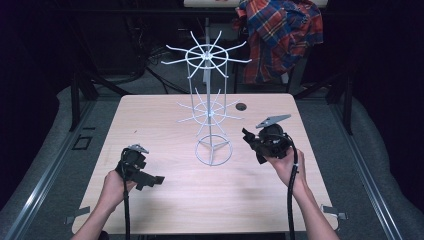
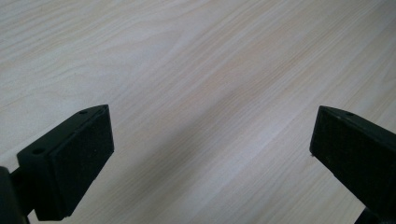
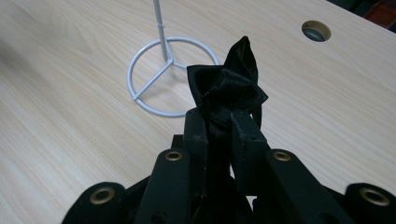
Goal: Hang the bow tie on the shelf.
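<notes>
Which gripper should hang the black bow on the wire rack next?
Probably the right gripper: it is already shut on the black bow, near the white wire rack. The left gripper is open and empty.

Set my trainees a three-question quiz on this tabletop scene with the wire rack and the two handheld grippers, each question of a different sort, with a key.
1. True or false: the left gripper has its jaws apart with nothing between them.
2. What does the right gripper hold? A) a white cup B) a black bow of cloth C) a red pen
3. Fill in: the white wire rack stands on a ____ base ring.

Key: 1 true; 2 B; 3 round
</notes>
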Action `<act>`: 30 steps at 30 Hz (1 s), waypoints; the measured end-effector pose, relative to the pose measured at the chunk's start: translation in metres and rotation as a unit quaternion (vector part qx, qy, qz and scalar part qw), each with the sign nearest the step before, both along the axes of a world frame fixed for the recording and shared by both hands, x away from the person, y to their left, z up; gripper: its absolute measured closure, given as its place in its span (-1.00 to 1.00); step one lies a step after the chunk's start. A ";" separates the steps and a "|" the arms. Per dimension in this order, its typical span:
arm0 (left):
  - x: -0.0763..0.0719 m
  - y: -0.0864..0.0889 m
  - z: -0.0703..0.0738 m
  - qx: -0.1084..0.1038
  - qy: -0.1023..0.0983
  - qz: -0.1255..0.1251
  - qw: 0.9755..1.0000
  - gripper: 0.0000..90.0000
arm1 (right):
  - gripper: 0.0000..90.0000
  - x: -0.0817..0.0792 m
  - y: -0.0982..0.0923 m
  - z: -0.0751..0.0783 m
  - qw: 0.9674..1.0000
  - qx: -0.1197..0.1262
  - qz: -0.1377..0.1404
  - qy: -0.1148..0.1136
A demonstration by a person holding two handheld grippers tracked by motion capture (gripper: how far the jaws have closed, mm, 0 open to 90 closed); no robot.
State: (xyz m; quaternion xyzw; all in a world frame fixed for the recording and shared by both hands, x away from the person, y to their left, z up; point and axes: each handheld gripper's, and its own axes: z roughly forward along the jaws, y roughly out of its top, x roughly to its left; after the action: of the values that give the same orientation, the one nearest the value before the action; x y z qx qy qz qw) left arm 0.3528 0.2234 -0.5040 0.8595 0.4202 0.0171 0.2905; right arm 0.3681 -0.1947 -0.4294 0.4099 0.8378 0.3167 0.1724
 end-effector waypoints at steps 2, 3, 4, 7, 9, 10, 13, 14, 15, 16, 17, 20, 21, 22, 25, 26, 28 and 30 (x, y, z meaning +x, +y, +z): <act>0.000 0.000 0.000 0.000 0.000 0.000 1.000 -1.00 | 0.74 0.000 0.000 0.001 1.000 0.000 0.000 -0.002; 0.000 0.000 0.000 0.000 0.001 0.000 1.000 -1.00 | 0.74 0.001 0.001 0.001 1.000 0.000 0.000 -0.003; 0.000 0.000 0.000 0.001 0.001 0.000 1.000 -1.00 | 0.74 0.001 0.002 0.002 1.000 -0.001 -0.001 -0.003; 0.000 0.000 0.000 0.001 0.001 -0.001 1.000 -1.00 | 0.74 0.002 0.001 0.003 1.000 0.000 -0.003 -0.006; 0.000 0.000 0.000 0.001 0.001 -0.001 1.000 -1.00 | 0.74 0.003 0.001 0.005 1.000 0.002 -0.004 -0.008; 0.000 0.000 0.000 0.002 0.001 -0.001 1.000 -1.00 | 0.74 0.003 0.001 0.006 1.000 0.002 -0.005 -0.009; 0.000 0.000 0.000 0.002 0.002 -0.001 1.000 -1.00 | 0.74 0.003 0.000 0.011 1.000 0.006 -0.007 -0.015; 0.000 0.000 0.000 0.002 0.001 -0.001 1.000 -1.00 | 0.74 0.003 0.000 0.013 1.000 0.010 -0.008 -0.019; -0.001 0.000 0.000 0.002 0.001 -0.001 1.000 -1.00 | 0.74 0.003 0.000 0.015 1.000 0.011 -0.009 -0.022; -0.001 0.000 0.000 0.002 0.002 -0.001 1.000 -1.00 | 0.74 0.003 -0.001 0.016 1.000 0.012 -0.009 -0.023; 0.000 0.000 0.000 0.002 0.001 -0.001 1.000 -1.00 | 0.74 0.003 -0.001 0.018 0.999 0.016 -0.009 -0.026; 0.000 0.000 0.000 0.003 0.001 -0.001 1.000 -1.00 | 0.74 0.003 -0.001 0.021 0.999 0.017 -0.010 -0.030; 0.000 0.000 0.000 0.003 0.001 -0.001 1.000 -1.00 | 0.74 0.004 -0.001 0.024 0.999 0.020 -0.011 -0.034; 0.000 0.000 0.000 0.003 0.002 -0.001 1.000 -1.00 | 0.74 0.004 -0.001 0.025 0.999 0.021 -0.012 -0.036; 0.000 0.000 0.000 0.001 0.004 0.002 1.000 -1.00 | 0.74 0.004 -0.001 0.029 0.999 0.027 -0.012 -0.041; 0.000 0.000 0.000 0.001 0.004 0.002 1.000 -1.00 | 0.74 0.004 -0.001 0.031 0.999 0.027 -0.012 -0.040; 0.000 0.000 0.000 0.002 0.002 0.002 1.000 -1.00 | 0.74 0.004 -0.001 0.032 0.999 0.029 -0.012 -0.044; 0.000 0.000 0.000 0.002 0.002 0.002 1.000 -1.00 | 0.74 0.003 -0.001 0.034 0.998 0.030 -0.013 -0.047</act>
State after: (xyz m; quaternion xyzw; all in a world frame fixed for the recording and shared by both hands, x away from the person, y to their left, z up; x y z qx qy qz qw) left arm 0.3526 0.2236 -0.5044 0.8591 0.4227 0.0167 0.2879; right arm 0.3714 -0.1956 -0.3952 0.4101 0.8137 0.3581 0.2037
